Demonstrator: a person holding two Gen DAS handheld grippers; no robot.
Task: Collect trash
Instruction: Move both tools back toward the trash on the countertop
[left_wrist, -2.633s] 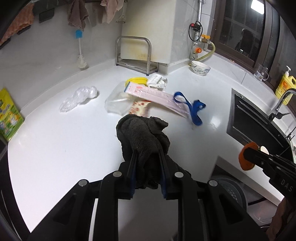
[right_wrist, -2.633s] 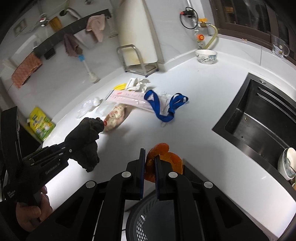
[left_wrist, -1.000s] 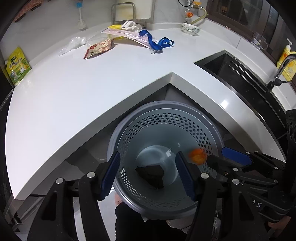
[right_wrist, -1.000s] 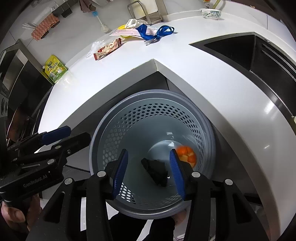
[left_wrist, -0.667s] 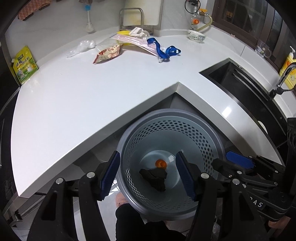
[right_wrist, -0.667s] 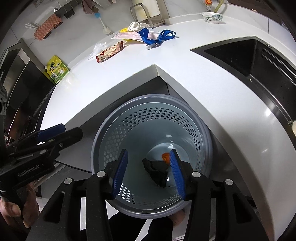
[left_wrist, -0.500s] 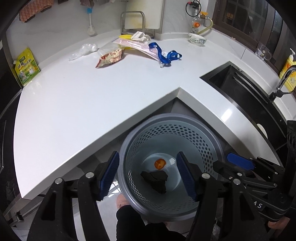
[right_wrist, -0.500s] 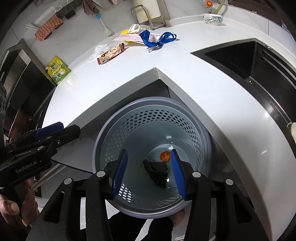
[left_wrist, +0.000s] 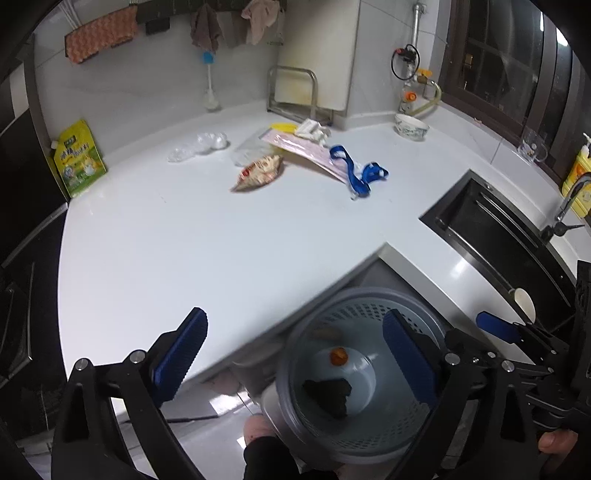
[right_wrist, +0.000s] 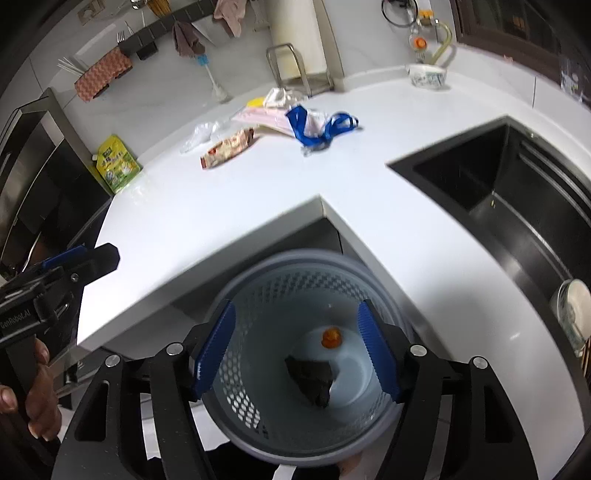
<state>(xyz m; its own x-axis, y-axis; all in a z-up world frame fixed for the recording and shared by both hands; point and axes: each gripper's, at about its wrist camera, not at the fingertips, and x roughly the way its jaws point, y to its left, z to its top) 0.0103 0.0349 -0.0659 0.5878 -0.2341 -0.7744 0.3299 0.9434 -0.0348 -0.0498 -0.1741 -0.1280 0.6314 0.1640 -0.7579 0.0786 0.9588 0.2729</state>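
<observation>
Your right tool (right_wrist: 295, 347) is spread wide and empty above the bin (right_wrist: 380, 413); your left tool (left_wrist: 295, 354) is spread just as wide and empty, out over the table (left_wrist: 192, 258) edge at the bin's 9 o'clock. Neither pinches anything.

Nearest, at the bin's bottom, lie a dark rag (right_wrist: 310, 376) and an orange scrap (right_wrist: 330, 338), the scrap just beside the rag at its 12 o'clock. Those two look done.

The rest of the trash sits well apart from you, clustered at 12 o'clock on the far table. First you meet the snack bag (left_wrist: 260, 171). Just past it at 1 o'clock a blue strap (left_wrist: 360, 173) lies over a pink packet (left_wrist: 306, 151). At the bag's 10 o'clock is a clear wrapper (left_wrist: 197, 146); behind the packet, crumpled white paper (left_wrist: 312, 129) and something yellow, mostly hidden.

The step in hand, as I judge it, is the reach back for more. Keep both tools spread while you travel. Take the snack bag first: it is nearest and lies free. Come down on its puffed middle, across the short width, so the film bunches rather than slips. For the strap, pinch a loop standing off the packet, or you may drag the packet along. Leave the green pouch (left_wrist: 77, 157) at 10 o'clock and the bowl (left_wrist: 411, 127) at 2 o'clock unless they are meant as trash; I cannot tell.
</observation>
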